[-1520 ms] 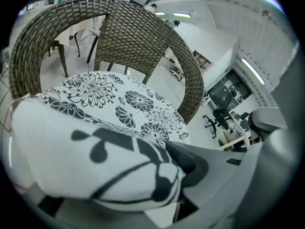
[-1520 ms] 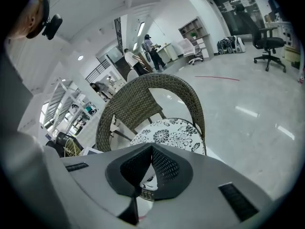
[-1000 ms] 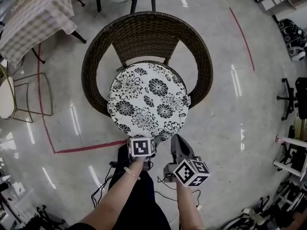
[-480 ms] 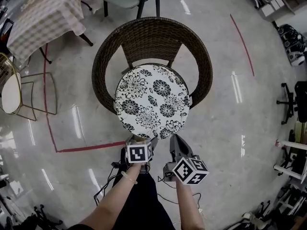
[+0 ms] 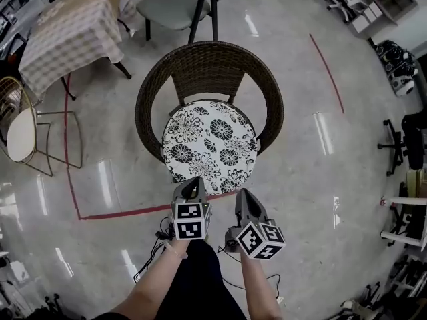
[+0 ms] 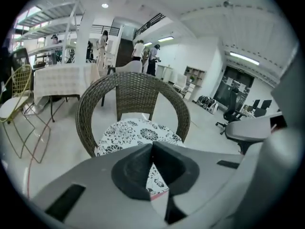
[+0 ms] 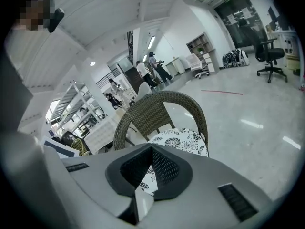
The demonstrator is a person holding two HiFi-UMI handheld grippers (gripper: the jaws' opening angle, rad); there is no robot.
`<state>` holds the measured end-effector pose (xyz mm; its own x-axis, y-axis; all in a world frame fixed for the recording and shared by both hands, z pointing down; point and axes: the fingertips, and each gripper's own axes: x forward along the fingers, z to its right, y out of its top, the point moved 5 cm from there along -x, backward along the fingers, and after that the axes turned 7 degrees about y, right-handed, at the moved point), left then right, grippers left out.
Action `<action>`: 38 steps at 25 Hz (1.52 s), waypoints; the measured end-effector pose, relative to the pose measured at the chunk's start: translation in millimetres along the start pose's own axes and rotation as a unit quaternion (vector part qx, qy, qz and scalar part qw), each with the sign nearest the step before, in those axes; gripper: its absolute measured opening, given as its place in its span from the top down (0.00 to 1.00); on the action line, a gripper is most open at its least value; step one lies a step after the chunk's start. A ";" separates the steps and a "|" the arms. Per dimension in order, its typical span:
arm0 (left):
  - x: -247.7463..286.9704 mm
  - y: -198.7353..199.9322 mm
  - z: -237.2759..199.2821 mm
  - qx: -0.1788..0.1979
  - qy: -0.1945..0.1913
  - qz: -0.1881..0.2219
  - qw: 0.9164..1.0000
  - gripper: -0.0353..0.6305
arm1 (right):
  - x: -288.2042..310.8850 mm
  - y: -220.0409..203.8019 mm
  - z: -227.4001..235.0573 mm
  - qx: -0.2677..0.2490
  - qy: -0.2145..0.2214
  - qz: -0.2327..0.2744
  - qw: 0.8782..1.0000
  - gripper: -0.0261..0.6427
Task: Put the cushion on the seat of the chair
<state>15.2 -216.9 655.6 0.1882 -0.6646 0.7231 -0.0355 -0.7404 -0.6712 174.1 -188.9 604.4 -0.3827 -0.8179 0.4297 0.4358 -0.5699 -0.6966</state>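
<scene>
**Hazards With the Cushion in Place**

Status:
- Cushion (image 5: 210, 145): lies flat on the seat (image 5: 198, 103) of the wicker chair (image 5: 200, 51), inside the curved back. Appears set toward the front, with a pale strip of seat bare behind it.
- Left tool (image 5: 193, 183): shut tip to tip, having just closed on nothing. Hangs just off the front edge of the cushion, clear of the fabric.
- Right tool (image 5: 244, 196): likewise shut and empty, beside the left one and apart from the cushion.

Placement judged as good as done. Remaining risks:

1. Slide-off. Likely if the forward-set cushion overhangs the front of the seat. Check the overhang, which cannot be confirmed from above, and push the cushion back if needed.
2. Snagging. Possible if either tool sweeps low across the front edge and drags the cushion forward. Lift clear before drawing back.
3. Knocking the chair. Possible if a tool strikes the wicker rim on a sideways pass and shifts the chair on the smooth floor (image 5: 313, 199).
4. Tripping. Note the loose cables (image 5: 148, 262) on the floor beside the legs of the person, and step back with care.
</scene>
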 end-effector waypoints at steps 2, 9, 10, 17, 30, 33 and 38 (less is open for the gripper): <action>-13.8 12.2 4.9 0.015 -0.013 0.026 0.999 0.91 | -4.5 4.7 -9.1 -0.029 -0.003 0.015 0.999 0.96; -77.5 43.6 26.5 0.036 -0.066 0.085 0.994 0.91 | -24.9 26.5 -50.5 -0.059 0.011 0.065 0.996 0.96; -85.9 45.2 27.4 0.030 -0.075 0.090 0.993 0.92 | -28.8 30.1 -56.8 -0.067 0.014 0.073 0.995 0.96; -135.7 47.2 20.6 0.024 -0.086 0.102 0.991 0.91 | -59.8 50.6 -90.9 -0.099 0.027 0.118 0.988 0.96; -192.6 60.9 11.7 0.032 -0.104 0.117 0.987 0.91 | -99.6 32.9 -136.1 -0.123 0.037 0.103 0.986 0.96; -196.8 57.4 9.8 0.036 -0.104 0.114 0.987 0.91 | -111.0 26.8 -136.2 -0.132 0.025 0.118 0.984 0.96; -205.3 50.7 3.2 0.041 -0.104 0.111 0.988 0.91 | -117.6 17.6 -134.2 -0.123 0.019 0.118 0.985 0.96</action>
<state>-22.1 -117.7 472.7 0.3830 -0.7679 0.5134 -0.0207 -0.5628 -0.8263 117.6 -92.1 464.5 -0.3274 -0.9187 0.2211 0.3079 -0.3249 -0.8942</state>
